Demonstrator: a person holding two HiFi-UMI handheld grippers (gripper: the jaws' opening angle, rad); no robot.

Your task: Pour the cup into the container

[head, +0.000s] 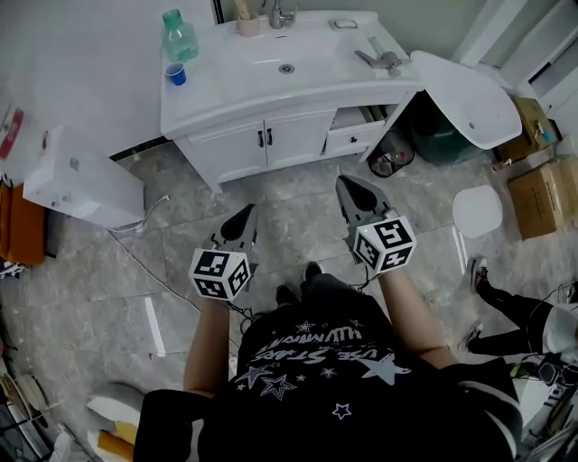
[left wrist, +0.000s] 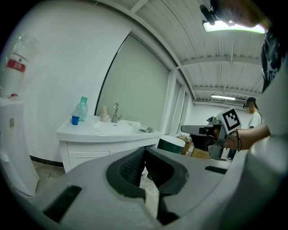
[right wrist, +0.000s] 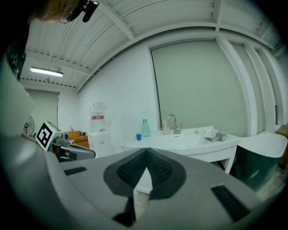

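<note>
A small blue cup stands on the left end of the white vanity top, next to a green plastic bottle. The same cup and bottle show small in both gripper views. My left gripper is shut and empty, held over the floor well short of the vanity. My right gripper is also shut and empty, a little nearer the cabinet. Each gripper appears in the other's view as a marker cube with jaws, the right gripper and the left gripper.
The vanity has a sink basin, a tap and an open drawer. A white water dispenser stands left. A white stool, cardboard boxes and another person's legs are at the right.
</note>
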